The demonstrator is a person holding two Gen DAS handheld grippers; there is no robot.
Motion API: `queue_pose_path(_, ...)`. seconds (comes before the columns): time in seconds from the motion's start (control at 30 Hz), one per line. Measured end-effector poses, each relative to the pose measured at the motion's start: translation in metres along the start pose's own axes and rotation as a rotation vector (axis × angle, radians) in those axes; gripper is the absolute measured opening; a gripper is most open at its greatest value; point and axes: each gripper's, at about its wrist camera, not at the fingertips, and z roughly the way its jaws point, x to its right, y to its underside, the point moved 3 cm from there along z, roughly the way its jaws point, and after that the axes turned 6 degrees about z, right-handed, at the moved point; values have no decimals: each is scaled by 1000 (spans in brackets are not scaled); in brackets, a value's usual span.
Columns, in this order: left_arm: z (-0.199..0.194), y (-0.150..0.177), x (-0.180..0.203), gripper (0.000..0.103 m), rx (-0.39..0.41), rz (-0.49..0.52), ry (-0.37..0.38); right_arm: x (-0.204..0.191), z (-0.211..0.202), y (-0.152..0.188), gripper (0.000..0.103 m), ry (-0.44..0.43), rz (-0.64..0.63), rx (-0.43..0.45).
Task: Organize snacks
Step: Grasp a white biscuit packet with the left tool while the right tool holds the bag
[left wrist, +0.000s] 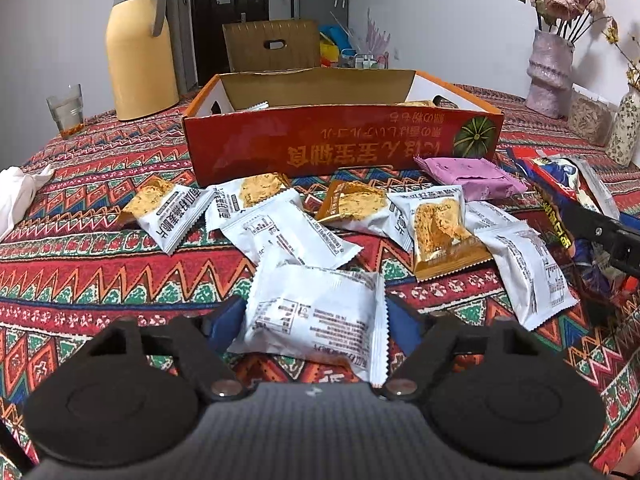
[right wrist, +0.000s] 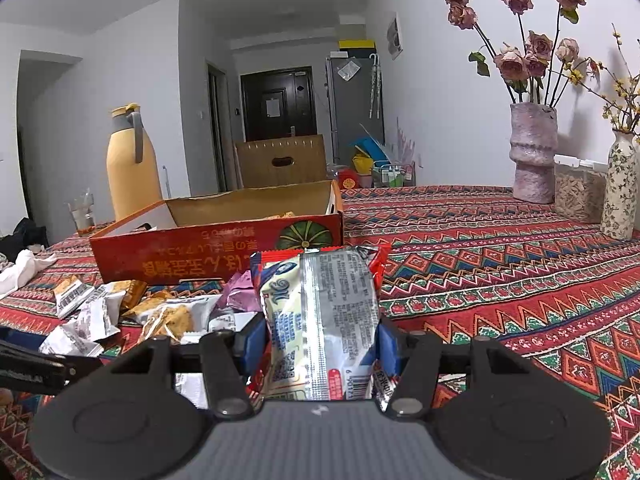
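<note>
Snacks lie scattered on the bench in front of the red box [left wrist: 340, 144]. The left claw [left wrist: 316, 316] has a white packet [left wrist: 312, 312] between its blue pads [left wrist: 224, 320], which sit against the packet's two side edges; no gap shows, so I judge it clamped on that packet. The right claw [right wrist: 320, 340] is clamped on a silver-and-red wrapper [right wrist: 320, 320], held upright between its pads.

Outward from the left claw, more white and gold packets [left wrist: 436, 232] spread from 10 to 2 o'clock, a purple packet [left wrist: 472, 176] lies at 1 o'clock just beside the box, and the box stands at 12 o'clock, open, with a few packets already inside.

To do this step well: confirm the left pads bite the packet's body, not just its crimped seams, and lift straight so the neighbouring packets touching it stay put. Carry both loads over the near wall of the box before releasing, low enough that they land flat.
</note>
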Motion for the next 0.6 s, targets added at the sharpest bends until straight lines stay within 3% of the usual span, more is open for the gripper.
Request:
queue_pose_path(0.17,-4,2,0,60,20,-1,18,0,0,0,55,-2,-1,1)
queue_pose_path(0.6,-21,-1,2,58,93,-9,-21,-1,-2,1,55,-2,-6,20)
